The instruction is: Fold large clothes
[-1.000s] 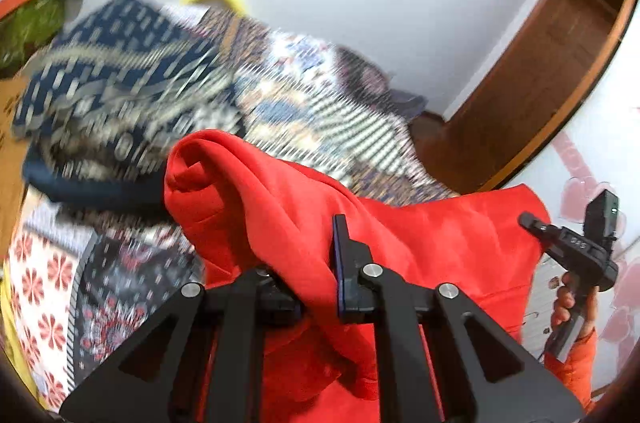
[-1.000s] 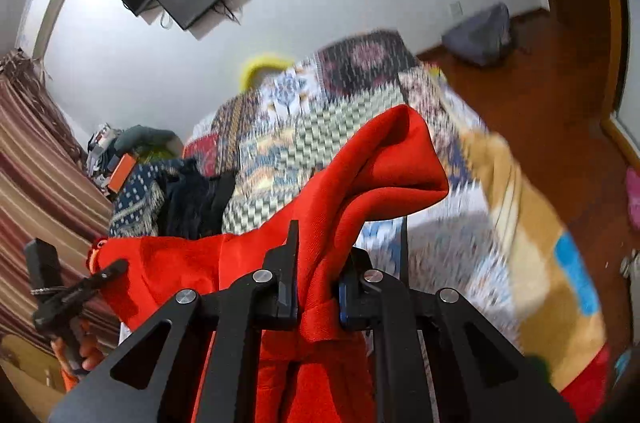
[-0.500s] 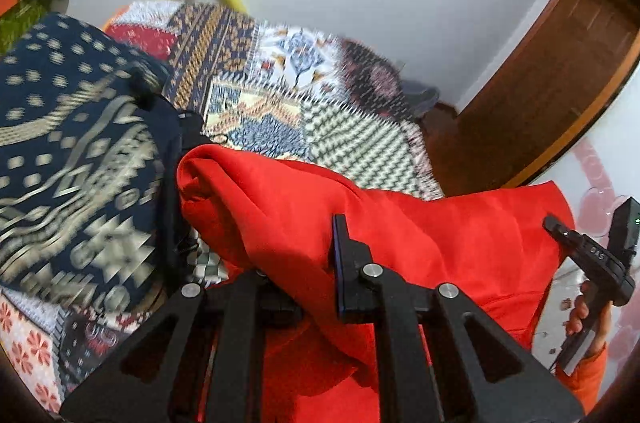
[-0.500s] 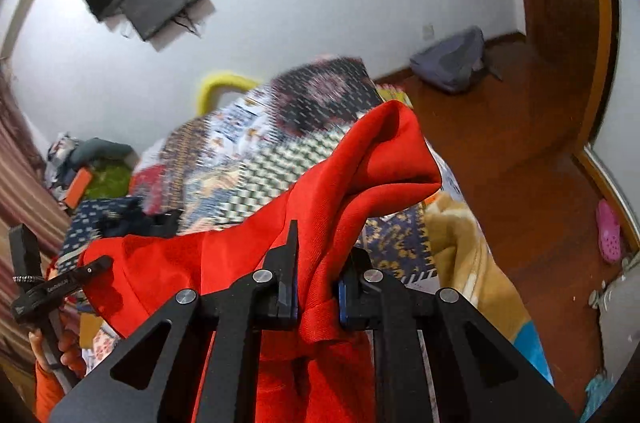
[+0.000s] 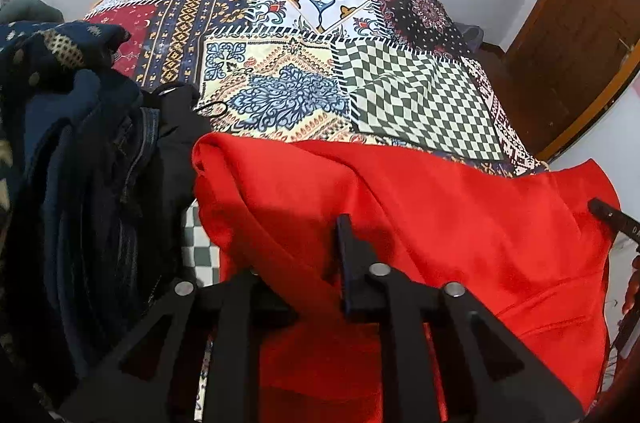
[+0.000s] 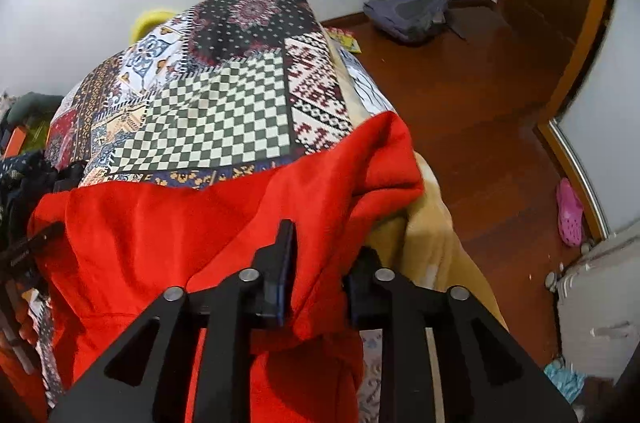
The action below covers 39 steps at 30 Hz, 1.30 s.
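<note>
The red garment (image 5: 420, 223) lies spread across the near end of the patchwork bedspread (image 5: 304, 71). The left gripper (image 5: 304, 263) and right gripper (image 6: 324, 263) have just been opening their jaws, cloth still draped between them, no longer pinched tight

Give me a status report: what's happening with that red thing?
Left gripper, right gripper: jaws just been opening, red garment between them. Garment draped over patchwork bedspread. Dark clothes pile close beside it.

No legible text; white letters on right claw (image 5: 612, 219) arm, too small to read.
</note>
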Each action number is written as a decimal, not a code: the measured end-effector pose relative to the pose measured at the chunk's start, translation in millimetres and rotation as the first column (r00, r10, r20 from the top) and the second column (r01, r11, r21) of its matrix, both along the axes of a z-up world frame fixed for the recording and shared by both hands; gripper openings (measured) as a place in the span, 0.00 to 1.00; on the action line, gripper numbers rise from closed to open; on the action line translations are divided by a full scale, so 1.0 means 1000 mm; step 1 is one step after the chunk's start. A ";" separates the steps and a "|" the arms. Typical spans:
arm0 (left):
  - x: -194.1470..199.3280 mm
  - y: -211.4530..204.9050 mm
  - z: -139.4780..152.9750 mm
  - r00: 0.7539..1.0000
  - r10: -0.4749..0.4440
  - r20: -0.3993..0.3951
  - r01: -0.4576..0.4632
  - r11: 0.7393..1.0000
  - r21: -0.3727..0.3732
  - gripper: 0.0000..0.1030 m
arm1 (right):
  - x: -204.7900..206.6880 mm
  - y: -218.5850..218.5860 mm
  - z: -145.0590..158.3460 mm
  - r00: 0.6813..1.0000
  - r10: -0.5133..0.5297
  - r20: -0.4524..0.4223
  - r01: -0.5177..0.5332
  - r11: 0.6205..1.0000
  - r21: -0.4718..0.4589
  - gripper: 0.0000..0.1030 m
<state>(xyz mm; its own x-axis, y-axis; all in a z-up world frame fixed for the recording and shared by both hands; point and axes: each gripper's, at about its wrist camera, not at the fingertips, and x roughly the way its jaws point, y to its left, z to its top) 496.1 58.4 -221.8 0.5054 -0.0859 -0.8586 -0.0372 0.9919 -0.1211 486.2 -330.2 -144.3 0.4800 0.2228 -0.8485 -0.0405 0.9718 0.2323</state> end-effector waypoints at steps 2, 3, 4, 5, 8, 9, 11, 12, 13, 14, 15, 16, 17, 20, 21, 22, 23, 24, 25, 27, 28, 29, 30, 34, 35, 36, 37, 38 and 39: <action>-0.007 0.003 0.004 1.000 0.007 -0.006 -0.007 1.000 0.001 0.27 | -0.004 -0.006 0.005 1.000 -0.026 -0.012 0.026 1.000 0.015 0.22; -0.012 0.005 0.007 1.000 0.010 -0.006 -0.010 1.000 0.003 0.29 | -0.008 -0.008 0.008 0.999 -0.037 -0.008 0.037 0.999 0.020 0.22; -0.017 0.005 0.011 1.000 0.007 -0.005 -0.007 1.000 0.008 0.33 | -0.013 -0.010 0.013 0.999 -0.043 -0.009 0.043 0.999 0.025 0.22; -0.024 0.004 0.016 1.000 0.002 -0.002 -0.002 1.000 0.019 0.34 | -0.017 -0.011 0.017 0.999 -0.043 -0.007 0.043 0.999 0.022 0.22; -0.045 0.000 0.034 1.000 -0.019 0.018 0.018 0.998 0.061 0.37 | -0.037 -0.011 0.038 0.999 -0.018 0.036 0.018 1.000 -0.007 0.23; -0.054 -0.001 0.041 0.999 -0.027 0.028 0.025 0.997 0.070 0.38 | -0.043 -0.009 0.043 0.999 -0.009 0.052 0.010 1.000 -0.019 0.23; -0.069 -0.003 0.053 0.998 -0.037 0.049 0.034 0.997 0.074 0.43 | -0.062 -0.007 0.058 0.996 0.021 0.089 -0.018 0.999 -0.044 0.28; -0.078 -0.003 0.060 0.997 -0.041 0.062 0.036 0.997 0.072 0.44 | -0.072 -0.007 0.065 0.994 0.038 0.107 -0.033 0.998 -0.053 0.31; -0.087 -0.004 0.066 0.996 -0.043 0.077 0.038 0.997 0.071 0.47 | -0.083 -0.006 0.073 0.990 0.054 0.130 -0.047 0.997 -0.059 0.39; -0.097 -0.004 0.073 0.995 -0.045 0.092 0.038 0.997 0.073 0.48 | -0.093 -0.006 0.080 0.986 0.063 0.152 -0.054 0.996 -0.065 0.45; -0.106 -0.004 0.078 0.993 -0.046 0.105 0.038 0.996 0.076 0.49 | -0.103 -0.006 0.086 0.982 0.070 0.178 -0.058 0.996 -0.073 0.47; -0.116 -0.004 0.084 0.992 -0.046 0.118 0.037 0.996 0.079 0.50 | -0.115 -0.007 0.092 0.976 0.137 0.171 -0.128 0.990 -0.066 0.49; -0.124 -0.004 0.088 0.991 -0.047 0.125 0.037 0.996 0.081 0.50 | -0.127 -0.007 0.098 0.971 0.146 0.190 -0.133 0.988 -0.076 0.51; -0.150 -0.003 0.098 0.989 -0.049 0.138 0.039 0.996 0.077 0.54 | -0.151 -0.007 0.107 0.963 0.176 0.204 -0.163 0.983 -0.081 0.52; -0.160 -0.001 0.100 0.989 -0.052 0.139 0.042 0.996 0.078 0.55 | -0.158 -0.007 0.109 0.962 0.183 0.202 -0.170 0.982 -0.083 0.52; -0.168 0.000 0.101 0.989 -0.053 0.141 0.042 0.996 0.080 0.55 | -0.168 -0.008 0.109 0.959 0.194 0.205 -0.180 0.980 -0.084 0.52; -0.176 0.002 0.102 0.989 -0.052 0.141 0.041 0.996 0.083 0.57 | -0.174 -0.008 0.109 0.958 0.202 0.204 -0.188 0.978 -0.086 0.53; -0.186 0.005 0.102 0.989 -0.051 0.137 0.040 0.996 0.084 0.58 | -0.176 -0.006 0.107 0.959 0.178 0.221 -0.157 0.982 -0.108 0.53; -0.193 0.007 0.101 0.990 -0.051 0.135 0.041 0.996 0.080 0.59 | -0.184 -0.007 0.104 0.959 0.187 0.214 -0.166 0.980 -0.110 0.53; -0.211 0.014 0.097 0.990 -0.055 0.128 0.048 0.997 0.060 0.60 | -0.193 -0.008 0.099 0.962 0.173 0.209 -0.152 0.982 -0.110 0.53; -0.220 0.019 0.092 0.992 -0.056 0.117 0.051 0.998 0.046 0.60 | -0.199 -0.010 0.095 0.965 0.172 0.200 -0.155 0.983 -0.099 0.53; -0.227 0.023 0.088 0.993 -0.055 0.105 0.051 0.998 0.037 0.61 | -0.205 -0.012 0.090 0.967 0.167 0.192 -0.153 0.984 -0.087 0.53; -0.235 0.028 0.080 0.995 -0.052 0.084 0.050 0.998 0.026 0.61 | -0.209 -0.015 0.082 0.973 0.151 0.177 -0.141 0.988 -0.068 0.53; -0.251 0.039 0.045 0.997 -0.071 -0.039 0.071 0.997 0.014 0.62 | -0.220 -0.026 0.046 0.994 0.089 0.066 -0.091 0.995 0.029 0.53; -0.255 0.042 0.033 0.995 -0.070 -0.076 0.072 0.997 0.015 0.62 | -0.223 -0.029 0.037 0.996 0.074 0.039 -0.076 0.996 0.048 0.53; -0.259 0.044 0.025 0.993 -0.069 -0.098 0.070 0.997 0.009 0.62 | -0.226 -0.030 0.029 0.998 0.063 0.018 -0.064 0.996 0.062 0.53; -0.264 0.046 0.013 0.990 -0.069 -0.126 0.069 0.998 -0.007 0.62 | -0.228 -0.032 0.016 0.999 0.051 -0.012 -0.050 0.996 0.079 0.53; -0.268 0.049 0.004 0.987 -0.069 -0.146 0.066 0.998 -0.025 0.62 | -0.231 -0.033 0.008 0.998 0.048 -0.033 -0.045 0.995 0.085 0.53; -0.272 0.052 -0.005 0.984 -0.063 -0.166 0.056 0.997 -0.048 0.62 | -0.236 -0.033 0.002 0.998 0.045 -0.047 -0.041 0.995 0.087 0.53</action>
<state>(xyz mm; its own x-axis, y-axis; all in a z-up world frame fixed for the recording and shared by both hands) 224.1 110.9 -226.9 0.3479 -0.1500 -0.9255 -0.0017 0.9870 -0.1606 250.5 -362.8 -142.0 0.4270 0.3153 -0.8475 -0.0684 0.9458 0.3174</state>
